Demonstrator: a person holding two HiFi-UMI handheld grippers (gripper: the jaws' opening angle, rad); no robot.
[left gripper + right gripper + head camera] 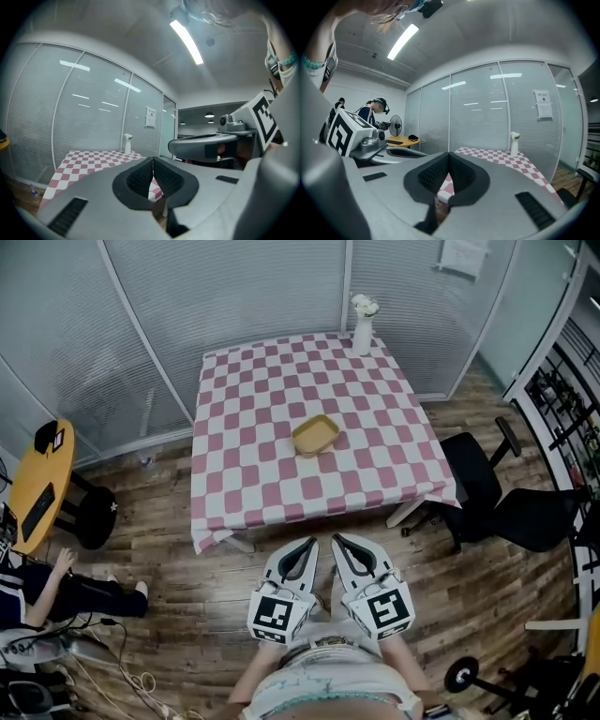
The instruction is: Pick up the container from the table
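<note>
The yellow container (315,435) lies near the middle of the checkered counter (234,486), with a white vase (362,330) at the far edge. The left gripper (309,544) and right gripper (337,540) wait well apart from it. Both have jaws pressed together and hold nothing, probably because the approach is not yet begun.

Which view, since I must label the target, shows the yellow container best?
The head view: the container lies whole, seen from above, near the middle of the table. Both gripper views catch only the table at a low angle; no container can be made out there.
</note>
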